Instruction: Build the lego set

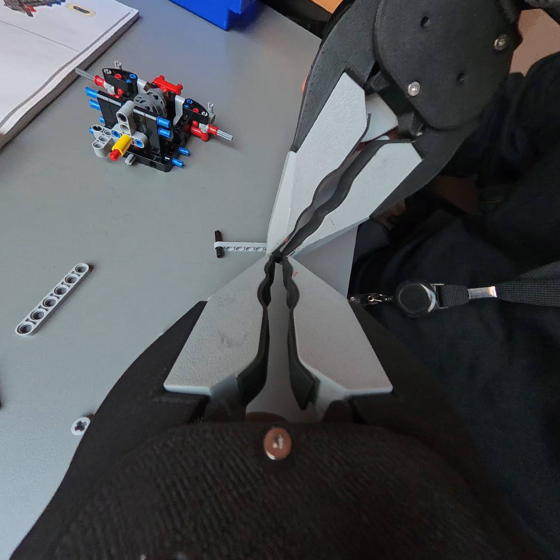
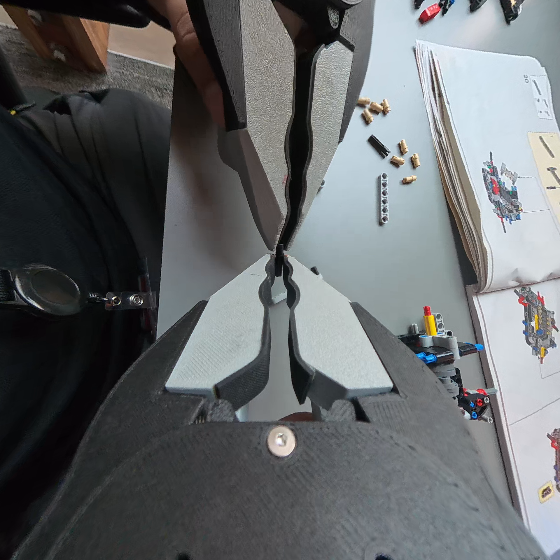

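My left gripper (image 1: 277, 260) and right gripper (image 2: 278, 261) meet tip to tip above the grey table's near edge. Both are shut on a short black pin (image 2: 279, 257) that runs between their tips. A light grey beam (image 1: 241, 249) reaches sideways from the pin, with a second black pin (image 1: 218, 244) through its far end. Part of the beam shows between my right fingers (image 2: 278, 295). The right gripper also shows in the left wrist view (image 1: 280, 250), the left in the right wrist view (image 2: 281, 244). The partly built model (image 1: 145, 118) stands farther back on the table.
A long grey beam (image 1: 53, 298) and a small round grey piece (image 1: 80, 425) lie on the table. Tan pins (image 2: 406, 157), a black connector (image 2: 378, 146) and a grey beam (image 2: 383, 198) lie near the open instruction booklet (image 2: 500, 151). A blue box (image 1: 218, 12) stands behind. A person's dark clothing and a badge reel (image 1: 415, 297) are at the table edge.
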### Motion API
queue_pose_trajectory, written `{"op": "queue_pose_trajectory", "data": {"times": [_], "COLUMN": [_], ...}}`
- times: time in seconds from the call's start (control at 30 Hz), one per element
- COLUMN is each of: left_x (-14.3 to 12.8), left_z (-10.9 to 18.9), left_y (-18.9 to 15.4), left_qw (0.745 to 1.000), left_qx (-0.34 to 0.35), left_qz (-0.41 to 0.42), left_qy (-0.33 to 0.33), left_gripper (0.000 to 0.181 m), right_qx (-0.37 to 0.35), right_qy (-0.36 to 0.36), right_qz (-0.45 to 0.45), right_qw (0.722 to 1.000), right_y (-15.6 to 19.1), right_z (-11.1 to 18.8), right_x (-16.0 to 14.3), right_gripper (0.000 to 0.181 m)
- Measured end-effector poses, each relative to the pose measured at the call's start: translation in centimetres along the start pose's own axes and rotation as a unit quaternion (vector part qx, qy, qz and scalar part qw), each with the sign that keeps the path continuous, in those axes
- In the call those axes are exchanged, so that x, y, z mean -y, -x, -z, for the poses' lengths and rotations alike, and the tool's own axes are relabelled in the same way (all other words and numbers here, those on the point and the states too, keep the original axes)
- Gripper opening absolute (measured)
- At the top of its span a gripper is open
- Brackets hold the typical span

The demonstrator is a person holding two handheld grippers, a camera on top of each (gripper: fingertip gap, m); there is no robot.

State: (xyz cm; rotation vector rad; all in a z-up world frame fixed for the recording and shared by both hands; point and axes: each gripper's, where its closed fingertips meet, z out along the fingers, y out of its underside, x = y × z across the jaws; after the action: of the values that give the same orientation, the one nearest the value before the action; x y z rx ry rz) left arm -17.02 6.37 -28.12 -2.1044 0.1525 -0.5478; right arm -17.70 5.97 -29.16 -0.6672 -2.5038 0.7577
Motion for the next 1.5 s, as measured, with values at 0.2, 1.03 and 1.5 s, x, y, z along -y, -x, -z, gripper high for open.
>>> {"op": "queue_pose_trajectory", "data": {"times": [0.2, 1.03, 1.5], "left_x": [1.9, 0.3, -0.3], "left_z": [1.1, 0.0, -0.1], "left_y": [-0.5, -0.4, -0.7], "left_qw": [0.997, 0.996, 0.996], "left_qx": [-0.031, 0.026, 0.021], "left_qz": [0.015, -0.082, -0.086], "left_qy": [-0.067, -0.007, 0.007], "left_gripper": [0.002, 0.010, 0.003], "right_qx": [0.044, 0.043, 0.057], "right_qy": [-0.098, -0.048, -0.060], "right_qz": [-0.071, -0.018, -0.037], "right_qw": [0.992, 0.998, 0.996], "right_y": [0.0, 0.7, 0.8], "right_z": [1.3, 0.4, 0.2], "right_x": [1.4, -0.6, -0.7], "right_gripper": [0.012, 0.000, 0.000]}}
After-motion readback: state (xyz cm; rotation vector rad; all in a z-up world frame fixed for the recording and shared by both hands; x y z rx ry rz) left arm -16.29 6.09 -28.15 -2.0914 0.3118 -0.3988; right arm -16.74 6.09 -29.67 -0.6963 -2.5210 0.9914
